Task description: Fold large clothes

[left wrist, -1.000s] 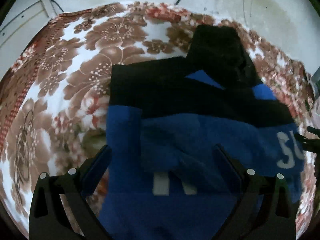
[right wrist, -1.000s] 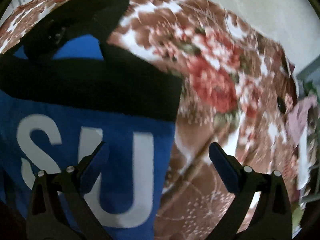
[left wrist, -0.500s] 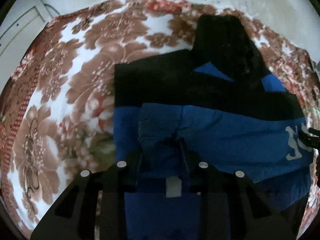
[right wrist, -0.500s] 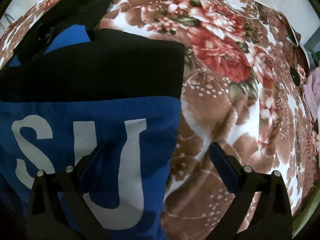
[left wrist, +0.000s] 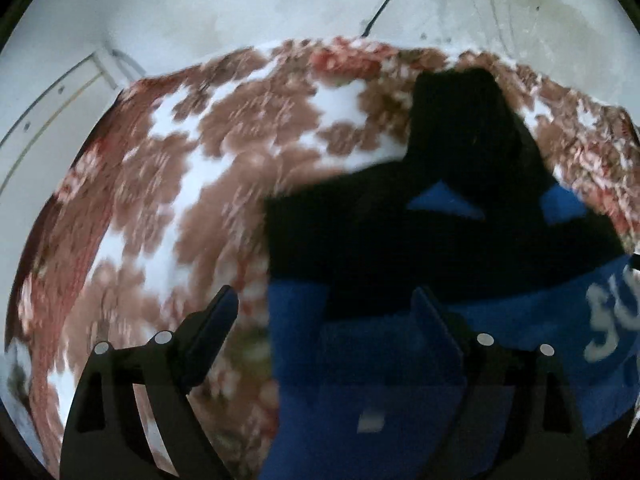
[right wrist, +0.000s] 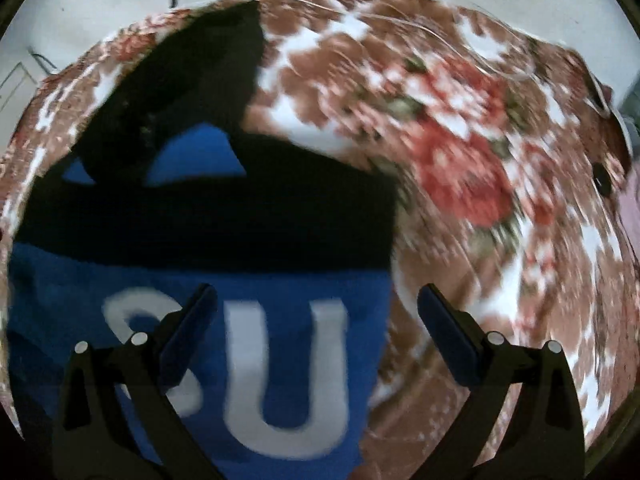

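A blue and black hooded sweatshirt (left wrist: 400, 352) with white letters lies partly folded on a floral blanket (left wrist: 208, 184). Its black hood (left wrist: 468, 120) points away from me. My left gripper (left wrist: 326, 320) is open and empty, above the garment's left edge, with a blue sleeve folded across below it. In the right wrist view the sweatshirt (right wrist: 248, 344) shows its white letters, and my right gripper (right wrist: 316, 312) is open and empty over its right edge. Both views are motion-blurred.
The blanket (right wrist: 500, 200) covers a bed that meets a pale wall (left wrist: 280, 0) behind. A thin dark cable (left wrist: 384, 0) runs down the wall. Pinkish cloth (right wrist: 630, 216) lies at the far right edge.
My left gripper closed on the blue sleeve half a second ago; it is now open again and the sleeve lies folded across the body. Both grippers have pulled back and up.
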